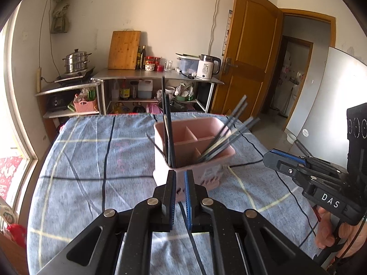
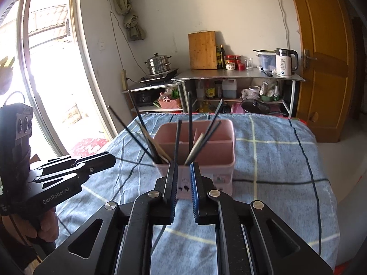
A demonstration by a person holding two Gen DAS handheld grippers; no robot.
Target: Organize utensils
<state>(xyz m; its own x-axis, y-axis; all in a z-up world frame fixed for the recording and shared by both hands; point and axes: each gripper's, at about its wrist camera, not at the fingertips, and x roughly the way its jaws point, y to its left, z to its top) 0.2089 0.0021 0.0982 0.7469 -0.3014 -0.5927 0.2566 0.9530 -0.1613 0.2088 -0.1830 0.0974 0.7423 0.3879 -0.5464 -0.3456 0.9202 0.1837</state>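
The chopsticks (image 1: 229, 135) are thin, dark, stiff rods, and I judge them light and slick, apt to roll or twist if pinched near a tip. I would take one around mid-shaft, above the rim, across its width. They stand in the pink holder (image 1: 195, 158), a light plastic box with divided compartments: one bunch near upright in a left compartment, another fanned out toward two o'clock from the near right one. Bumping them could tip the holder, I think.

The holder sits on the bench under a blue checked cloth (image 1: 91, 160). In my left view it lies at twelve o'clock, just beyond my left tongs (image 1: 181, 178), whose tips show a narrow gap and hold nothing. My right tongs (image 2: 183, 171) likewise face the holder at twelve o'clock, narrowly parted and empty, seen in the left view at three o'clock, apart from the holder.
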